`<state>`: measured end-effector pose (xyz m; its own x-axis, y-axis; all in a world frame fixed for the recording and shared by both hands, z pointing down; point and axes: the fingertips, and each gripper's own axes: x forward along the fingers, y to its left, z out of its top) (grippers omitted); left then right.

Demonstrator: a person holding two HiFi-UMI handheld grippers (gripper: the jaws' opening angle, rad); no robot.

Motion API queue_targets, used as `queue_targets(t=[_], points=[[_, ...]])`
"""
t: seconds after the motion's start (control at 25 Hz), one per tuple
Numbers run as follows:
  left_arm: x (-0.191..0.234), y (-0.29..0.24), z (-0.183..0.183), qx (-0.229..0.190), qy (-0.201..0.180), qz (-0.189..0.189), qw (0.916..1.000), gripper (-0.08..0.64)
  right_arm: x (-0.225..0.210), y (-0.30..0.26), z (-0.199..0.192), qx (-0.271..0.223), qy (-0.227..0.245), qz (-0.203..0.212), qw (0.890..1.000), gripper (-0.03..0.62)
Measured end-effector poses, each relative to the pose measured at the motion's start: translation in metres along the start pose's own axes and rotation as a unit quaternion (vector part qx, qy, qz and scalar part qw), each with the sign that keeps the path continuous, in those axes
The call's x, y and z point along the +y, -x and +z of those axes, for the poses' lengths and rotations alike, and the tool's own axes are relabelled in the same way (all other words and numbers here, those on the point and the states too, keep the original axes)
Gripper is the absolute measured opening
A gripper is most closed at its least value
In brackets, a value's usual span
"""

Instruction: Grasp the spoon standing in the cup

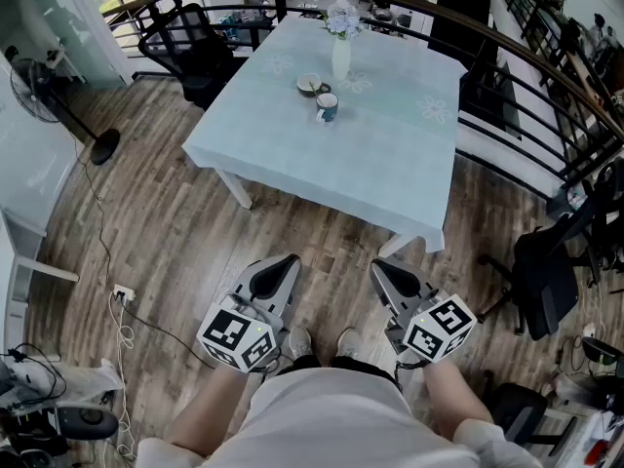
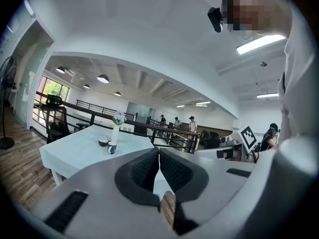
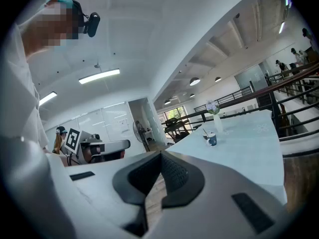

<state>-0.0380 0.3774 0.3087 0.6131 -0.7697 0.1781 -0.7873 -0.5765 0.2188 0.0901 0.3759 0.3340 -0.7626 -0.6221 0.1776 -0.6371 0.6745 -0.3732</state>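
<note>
Pale-blue tabletop (image 1: 390,154) is well ahead of us. We hold the left gripper (image 1: 281,269) & right gripper (image 1: 388,273) low over the wood floor (image 1: 175,242), both w/ jaws pressed together, nothing btwn. The blue cup (image 1: 327,108) sits near a white vase (image 1: 340,55), spoon (image 3: 205,132) standing in the cup.

The spoon (image 3: 204,132) shows only as a thin dark line above the cup (image 3: 212,139) in the right gripper view. In the head view and the left gripper view it is too small to make out. What the bowl (image 1: 309,84) beside the cup holds cannot be told. In its own view the left gripper (image 2: 158,153) hides the near right part of the bench (image 2: 75,151). In the head view the lower edge cuts off the person's forearms (image 1: 210,412), and the torso hides most of the shoes.
</note>
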Motion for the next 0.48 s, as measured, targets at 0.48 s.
queue_targets(t=[0.48], points=[[-0.013, -0.005, -0.005, -0.001, 0.003, 0.009, 1.0000, 0.025, -0.008, 0.012, 0.002, -0.003, -0.003, 0.002, 1.000, 0.021]])
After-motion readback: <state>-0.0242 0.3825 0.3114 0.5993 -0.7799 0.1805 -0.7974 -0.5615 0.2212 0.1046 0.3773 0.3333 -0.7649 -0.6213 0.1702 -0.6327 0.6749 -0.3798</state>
